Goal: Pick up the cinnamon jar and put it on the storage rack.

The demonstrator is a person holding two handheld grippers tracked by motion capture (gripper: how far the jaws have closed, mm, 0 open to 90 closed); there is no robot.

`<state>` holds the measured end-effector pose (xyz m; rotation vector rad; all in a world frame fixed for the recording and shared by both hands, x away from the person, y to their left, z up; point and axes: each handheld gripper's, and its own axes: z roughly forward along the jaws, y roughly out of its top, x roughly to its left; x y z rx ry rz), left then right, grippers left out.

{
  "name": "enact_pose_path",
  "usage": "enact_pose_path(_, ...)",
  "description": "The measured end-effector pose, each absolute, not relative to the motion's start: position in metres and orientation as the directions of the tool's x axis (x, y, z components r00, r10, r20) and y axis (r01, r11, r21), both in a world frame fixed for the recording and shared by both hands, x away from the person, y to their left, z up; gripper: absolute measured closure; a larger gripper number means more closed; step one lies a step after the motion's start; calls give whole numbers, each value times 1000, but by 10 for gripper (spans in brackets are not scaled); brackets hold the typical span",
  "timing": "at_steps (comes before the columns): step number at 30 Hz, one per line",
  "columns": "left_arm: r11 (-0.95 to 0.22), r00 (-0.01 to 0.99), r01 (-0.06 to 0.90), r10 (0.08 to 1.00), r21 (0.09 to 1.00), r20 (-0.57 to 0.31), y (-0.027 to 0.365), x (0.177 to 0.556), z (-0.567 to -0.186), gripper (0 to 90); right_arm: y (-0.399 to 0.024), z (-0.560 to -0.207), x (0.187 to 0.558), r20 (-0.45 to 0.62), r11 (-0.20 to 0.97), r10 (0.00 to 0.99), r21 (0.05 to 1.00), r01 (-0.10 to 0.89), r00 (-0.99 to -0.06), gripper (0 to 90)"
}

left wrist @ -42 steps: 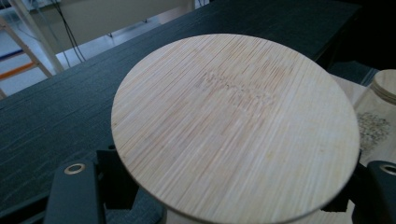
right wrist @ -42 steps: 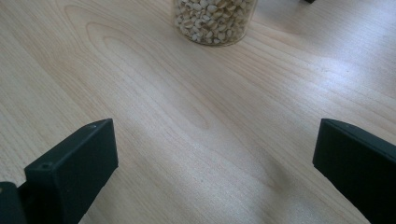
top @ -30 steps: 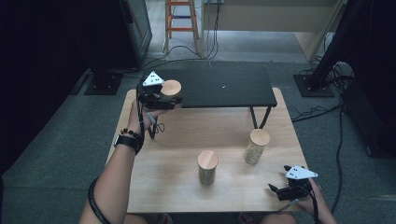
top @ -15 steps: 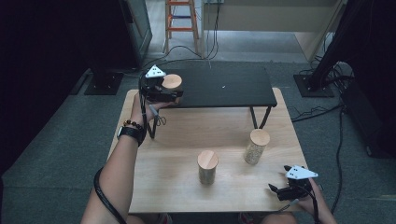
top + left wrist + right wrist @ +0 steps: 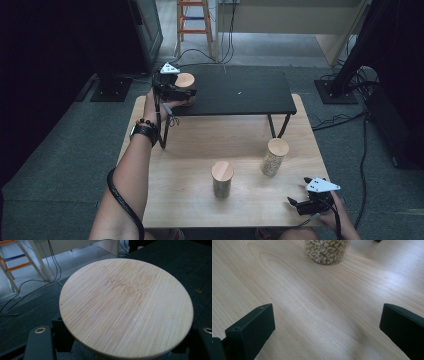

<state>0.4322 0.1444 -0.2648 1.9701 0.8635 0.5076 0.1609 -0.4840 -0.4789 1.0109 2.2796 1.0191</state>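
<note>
High view: left tool (image 5: 186,93) grips a wooden-lidded jar (image 5: 184,81) at the left end of the black shelf (image 5: 240,92). Two more jars (image 5: 222,178) stand on the wooden surface (image 5: 200,145). Right tool (image 5: 296,204) rests open at the near right corner.

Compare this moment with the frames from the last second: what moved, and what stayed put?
The left claw, shut on a bamboo-lidded jar, carried it away from the person, over the black shelf's left end. The right claw kept open and idle at the table's near right corner. The two jars on the table, and, stayed put.
</note>
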Motion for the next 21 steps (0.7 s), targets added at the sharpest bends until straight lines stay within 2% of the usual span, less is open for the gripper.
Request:
enact_pose_path(14, -328, 600, 419, 800, 847, 13, 129, 440, -260, 260, -484, -479, 161, -100, 468, 761, 770, 435, -641, 0)
enact_pose_path(19, -339, 602, 403, 798, 850, 33, 129, 435, -261, 256, -484, -479, 162, -100, 471, 757, 769, 433, -645, 0)
enact_pose_path(21, -341, 604, 406, 797, 848, 31, 129, 434, -261, 226, -484, -479, 163, -102, 473, 755, 768, 431, -647, 0)
